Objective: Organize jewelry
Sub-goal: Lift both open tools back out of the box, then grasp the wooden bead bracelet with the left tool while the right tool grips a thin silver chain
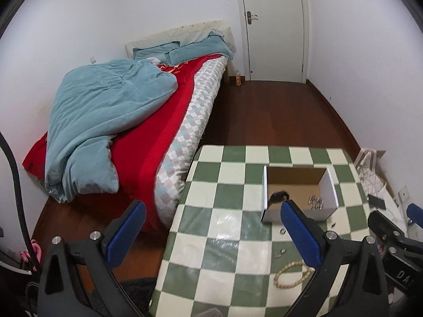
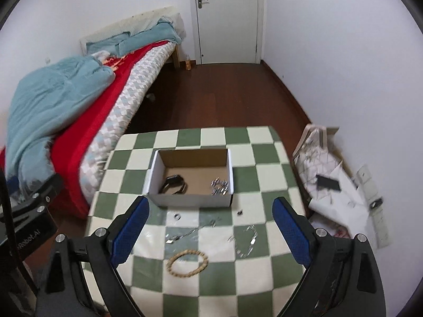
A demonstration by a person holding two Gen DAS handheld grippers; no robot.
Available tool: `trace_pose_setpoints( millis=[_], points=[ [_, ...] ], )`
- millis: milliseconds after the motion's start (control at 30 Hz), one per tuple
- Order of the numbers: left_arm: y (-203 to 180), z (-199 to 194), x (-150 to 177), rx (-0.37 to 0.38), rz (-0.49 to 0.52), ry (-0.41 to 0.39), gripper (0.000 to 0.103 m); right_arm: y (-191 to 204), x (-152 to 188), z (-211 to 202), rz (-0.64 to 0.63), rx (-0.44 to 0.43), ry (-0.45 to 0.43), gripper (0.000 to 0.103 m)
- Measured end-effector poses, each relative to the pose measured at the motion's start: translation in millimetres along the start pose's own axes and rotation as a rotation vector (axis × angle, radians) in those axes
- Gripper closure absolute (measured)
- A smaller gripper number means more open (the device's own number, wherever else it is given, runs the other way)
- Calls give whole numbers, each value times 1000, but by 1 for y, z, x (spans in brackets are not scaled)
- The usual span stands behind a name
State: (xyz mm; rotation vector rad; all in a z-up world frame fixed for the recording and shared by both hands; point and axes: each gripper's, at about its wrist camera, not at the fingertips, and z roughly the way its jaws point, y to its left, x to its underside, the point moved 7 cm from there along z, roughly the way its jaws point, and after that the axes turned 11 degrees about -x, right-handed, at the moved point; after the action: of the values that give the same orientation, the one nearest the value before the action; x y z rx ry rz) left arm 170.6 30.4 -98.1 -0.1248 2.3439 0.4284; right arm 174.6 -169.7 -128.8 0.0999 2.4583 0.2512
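**On the checked bench: both tools released, jewelry split between box and cloth**

On the green-and-cream checked bench [image 2: 264, 277] sits an open white cardboard box with a brown inside [image 2: 190, 199], near the far half of the top. Inside it: a black strap-like piece, probably a watch [image 2: 174, 183], on the left, and a heap of small silver pieces [image 2: 220, 186] in the right corner.

Loose on the cloth in front of the box:
- small silver ring [image 2: 176, 216], just beside the box's near wall
- small dark stud-like item [image 2: 240, 212], right of the ring
- thin silver chain [image 2: 190, 232] running diagonally, partly blurred
- second silver chain in a loop [image 2: 247, 240], right of the first
- round beige beaded bracelet [image 2: 187, 264], nearest the camera, lying flat

Right tool [image 2: 210, 232]: blue-padded fingers spread wide, nothing between them, hanging above the loose items. Left tool [image 1: 214, 237]: also spread wide and empty, off the bench's left edge; its right finger overlaps the box's near wall in the left wrist view, contact unclear. Beaded bracelet shows there too, partly behind that finger.

Surroundings: bed with teal duvet and red sheet [image 1: 158, 137] to the left of the bench, dark wood floor [image 2: 224, 97], white door [image 2: 227, 18] at the far wall. A white patterned bag with a black phone on it [image 2: 327, 183] lies on the floor to the right.
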Motion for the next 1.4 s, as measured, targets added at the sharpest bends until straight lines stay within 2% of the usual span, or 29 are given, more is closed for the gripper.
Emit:
trace_pose_setpoints(
  millis=[100,167,300,433,567,700,767,800,833,867,1033,1133,1233,1300,1333,1367,1400],
  points=[
    [-7,14,29,0,40,49,0,-15,35,11,54,-13,96,7],
    [-16,29,50,4,70,91,0,-33,60,23,91,10,148,8],
    [-45,65,97,40,128,214,0,-73,109,52,170,45,249,8],
    [-86,89,133,92,222,304,1,-101,140,76,200,75,319,17],
    [-124,104,155,136,308,358,4,-121,150,94,223,86,342,22],
    [-150,118,168,151,375,390,26,-136,145,111,257,75,340,31],
    [-156,122,172,142,395,391,48,-141,140,121,259,69,333,41],
    [-158,124,175,144,400,395,70,-143,138,128,254,69,334,43],
    [-158,123,176,164,391,387,88,-145,135,134,254,66,336,45],
    [-158,123,176,160,391,383,97,-147,133,141,251,63,339,48],
    [-146,123,181,91,433,323,97,-152,126,173,233,67,354,48],
    [-133,128,178,68,406,333,97,-151,125,189,228,59,365,48],
    [-122,133,174,51,375,346,97,-145,122,198,158,110,359,49],
    [-119,135,173,47,360,351,97,-140,120,200,131,117,342,57],
    [-118,137,171,47,355,353,97,-137,119,201,122,114,336,69],
    [-118,137,171,46,350,355,97,-134,119,201,107,112,328,89],
    [-118,137,171,47,346,357,97,-130,118,202,93,114,326,94]
  ],
)
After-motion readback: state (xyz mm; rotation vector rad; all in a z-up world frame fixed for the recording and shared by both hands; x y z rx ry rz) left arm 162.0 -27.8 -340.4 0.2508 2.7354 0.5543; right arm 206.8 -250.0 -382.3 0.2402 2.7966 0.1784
